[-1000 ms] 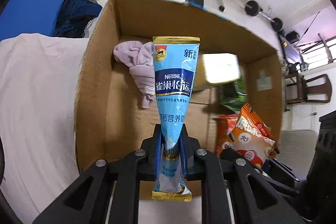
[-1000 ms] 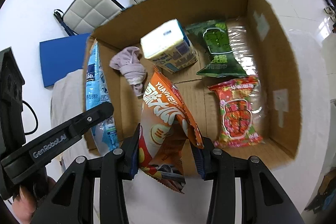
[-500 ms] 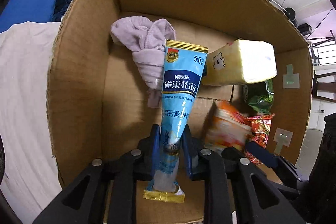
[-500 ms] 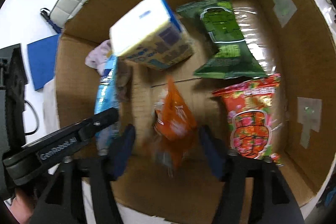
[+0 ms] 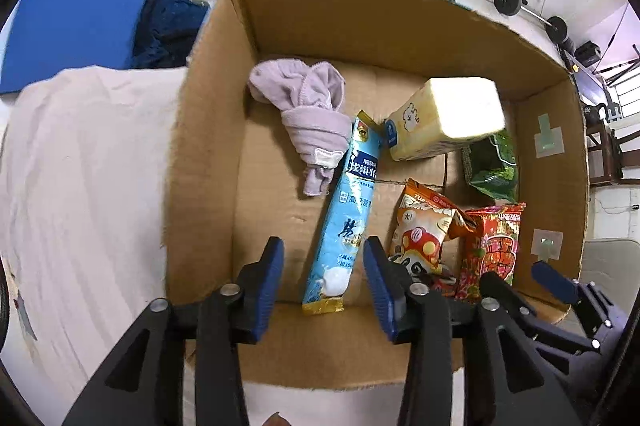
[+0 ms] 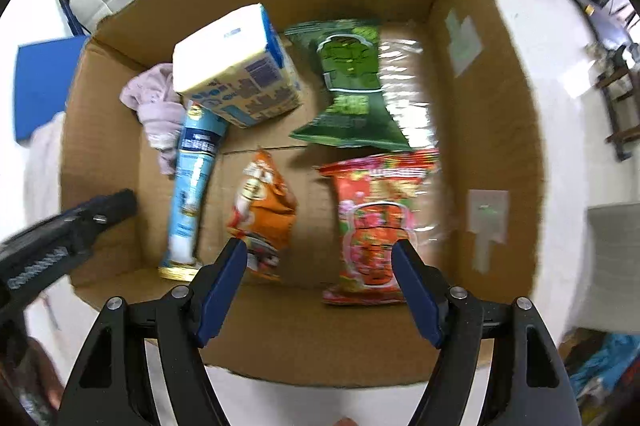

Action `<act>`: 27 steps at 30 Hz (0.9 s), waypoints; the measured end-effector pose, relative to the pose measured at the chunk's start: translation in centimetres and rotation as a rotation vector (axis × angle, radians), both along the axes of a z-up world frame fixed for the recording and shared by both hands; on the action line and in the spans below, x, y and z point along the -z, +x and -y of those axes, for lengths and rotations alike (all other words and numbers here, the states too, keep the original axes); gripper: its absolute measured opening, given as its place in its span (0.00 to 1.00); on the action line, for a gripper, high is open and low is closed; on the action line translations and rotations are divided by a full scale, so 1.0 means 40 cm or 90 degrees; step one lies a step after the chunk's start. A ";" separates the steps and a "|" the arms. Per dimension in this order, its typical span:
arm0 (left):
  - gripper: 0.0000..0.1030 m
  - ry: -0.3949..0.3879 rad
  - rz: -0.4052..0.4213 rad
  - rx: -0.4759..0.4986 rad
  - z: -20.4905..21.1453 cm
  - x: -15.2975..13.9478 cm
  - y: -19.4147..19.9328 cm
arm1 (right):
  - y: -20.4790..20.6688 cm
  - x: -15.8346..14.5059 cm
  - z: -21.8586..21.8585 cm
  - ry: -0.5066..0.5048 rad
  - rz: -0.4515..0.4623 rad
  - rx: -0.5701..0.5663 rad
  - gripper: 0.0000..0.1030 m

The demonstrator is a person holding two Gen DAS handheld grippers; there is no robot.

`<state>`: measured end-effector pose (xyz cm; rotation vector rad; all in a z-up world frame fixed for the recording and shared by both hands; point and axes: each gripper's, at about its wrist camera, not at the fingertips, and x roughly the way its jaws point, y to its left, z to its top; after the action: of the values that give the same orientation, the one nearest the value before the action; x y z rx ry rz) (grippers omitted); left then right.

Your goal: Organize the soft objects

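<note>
Only right wrist shows green bag [image 6: 352,94] whole.

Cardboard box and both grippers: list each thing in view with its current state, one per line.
Cardboard box: open-topped.
Left gripper: open, empty.
Right gripper: open, empty.
Blue milk powder pouch: lying flat, released.
Orange snack bag: lying on the floor, crumpled.
Red snack bag: lying flat.
Green snack bag: lying flat.
Tissue pack: tilted.
Purple cloth: bunched.
</note>
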<state>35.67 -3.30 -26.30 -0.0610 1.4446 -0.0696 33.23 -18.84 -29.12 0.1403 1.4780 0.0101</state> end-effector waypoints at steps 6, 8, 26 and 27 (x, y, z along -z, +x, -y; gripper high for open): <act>0.91 0.039 0.040 0.011 0.004 -0.034 -0.045 | -0.014 -0.046 0.004 -0.055 0.034 -0.020 1.00; 0.92 0.041 0.048 0.006 -0.002 -0.045 -0.042 | -0.018 -0.067 0.005 -0.070 0.042 -0.023 1.00; 0.92 0.047 0.176 0.010 0.013 -0.317 -0.233 | -0.182 -0.310 0.071 -0.077 0.133 0.007 1.00; 0.92 0.045 0.184 0.012 0.015 -0.341 -0.258 | -0.213 -0.338 0.079 -0.069 0.142 0.010 1.00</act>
<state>25.33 -3.91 -12.66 0.0198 1.1571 -0.0408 24.72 -22.00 -15.61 0.0606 1.2511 -0.0661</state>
